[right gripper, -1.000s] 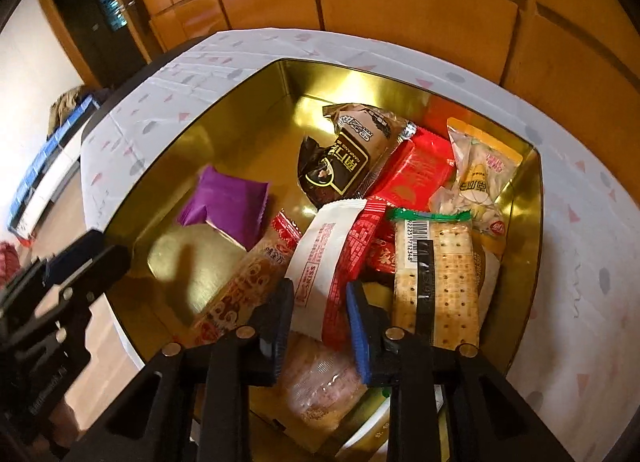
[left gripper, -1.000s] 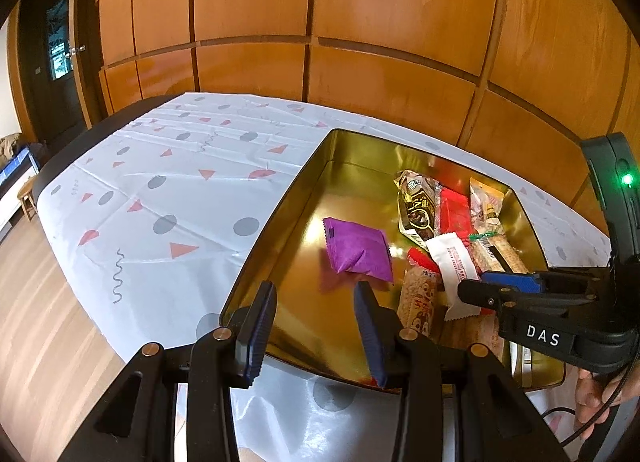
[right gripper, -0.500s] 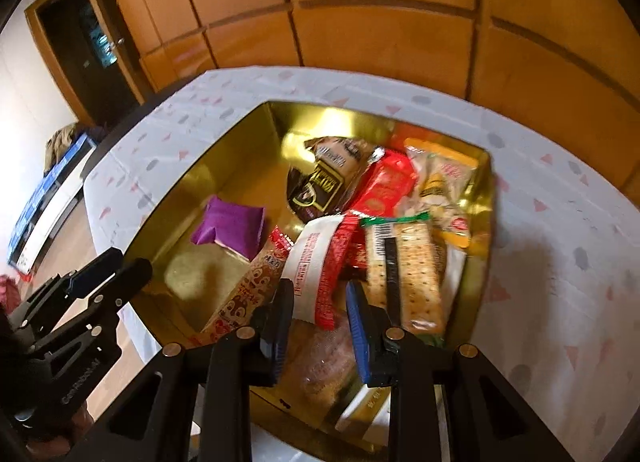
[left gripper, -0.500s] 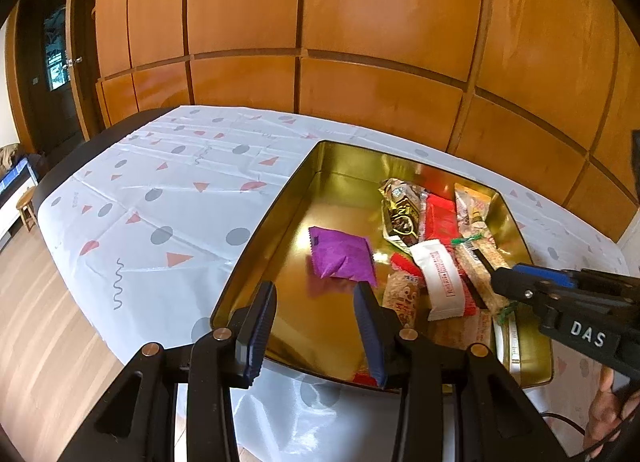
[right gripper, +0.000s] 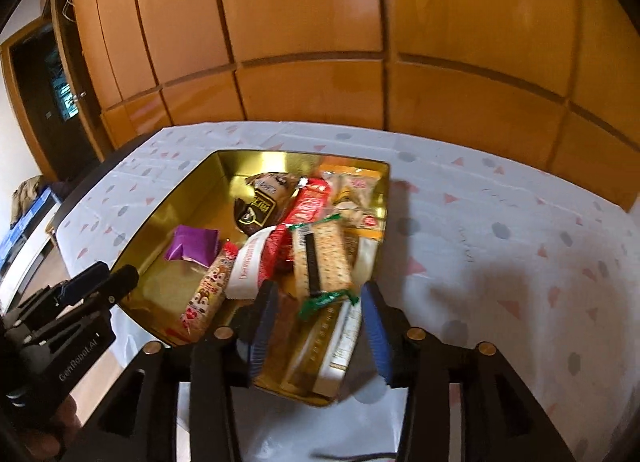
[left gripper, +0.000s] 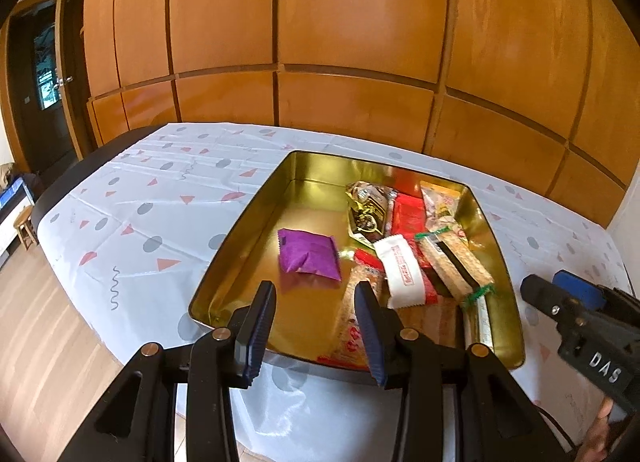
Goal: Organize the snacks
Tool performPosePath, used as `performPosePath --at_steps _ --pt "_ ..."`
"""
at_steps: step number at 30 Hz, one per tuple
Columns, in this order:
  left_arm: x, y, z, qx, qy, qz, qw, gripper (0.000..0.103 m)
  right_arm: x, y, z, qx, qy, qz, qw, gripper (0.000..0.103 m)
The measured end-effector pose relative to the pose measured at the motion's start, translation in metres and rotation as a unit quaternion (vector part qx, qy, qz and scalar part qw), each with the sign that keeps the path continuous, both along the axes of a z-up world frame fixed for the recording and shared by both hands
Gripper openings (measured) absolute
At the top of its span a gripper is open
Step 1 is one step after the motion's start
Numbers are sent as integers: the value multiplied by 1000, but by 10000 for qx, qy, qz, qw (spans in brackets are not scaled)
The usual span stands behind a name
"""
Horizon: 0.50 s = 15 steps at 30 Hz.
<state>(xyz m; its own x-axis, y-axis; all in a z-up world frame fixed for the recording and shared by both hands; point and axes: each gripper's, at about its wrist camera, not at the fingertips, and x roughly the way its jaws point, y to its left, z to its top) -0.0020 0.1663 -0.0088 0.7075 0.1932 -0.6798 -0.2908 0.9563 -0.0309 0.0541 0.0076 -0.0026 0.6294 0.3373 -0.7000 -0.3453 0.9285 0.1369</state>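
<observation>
**Snacks in a gold tin, both grippers empty**

Wood panelling (left gripper: pixel 352 22) fills the wall behind a table under a white cloth (left gripper: pixel 160 198) printed with grey dots and pink triangles. On the cloth sits a large gold tin (left gripper: pixel 240 230), rectangular and shallow, its inner walls shiny. The snacks lie inside it, crowded toward its right side as seen from the left wrist camera, while the left part of the floor is mostly bare.

A long cracker pack (right gripper: pixel 322 258) with green ends lies on top of the pile, running front to back. Beside it to the left is a white wrapper with red print (left gripper: pixel 402 272), overlapping a red packet (left gripper: pixel 408 216) farther back. A dark brown and gold packet (right gripper: pixel 262 204) sits at the far end of the pile, and a pale bag (right gripper: pixel 358 198) rests against the far right wall. A tan biscuit pack (right gripper: pixel 208 294) lies along the left edge of the pile. A purple pouch (left gripper: pixel 308 254) lies alone on the bare floor, apart from the rest.

The left gripper (left gripper: pixel 316 332) hovers over the tin's near edge, fingers spread with nothing between them. The right gripper (right gripper: pixel 318 330) hangs above the near right corner, fingers likewise apart and empty.
</observation>
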Motion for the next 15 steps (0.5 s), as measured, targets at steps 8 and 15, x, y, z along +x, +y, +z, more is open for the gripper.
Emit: performPosePath --at_steps 8,15 --pt "-7 -12 1 92 21 -146 9998 42 -17 -9 -11 -98 -34 -166 9998 64" --pt "-8 -15 5 149 -96 -186 9997 63 -24 -9 -10 -146 -161 -216 9995 66"
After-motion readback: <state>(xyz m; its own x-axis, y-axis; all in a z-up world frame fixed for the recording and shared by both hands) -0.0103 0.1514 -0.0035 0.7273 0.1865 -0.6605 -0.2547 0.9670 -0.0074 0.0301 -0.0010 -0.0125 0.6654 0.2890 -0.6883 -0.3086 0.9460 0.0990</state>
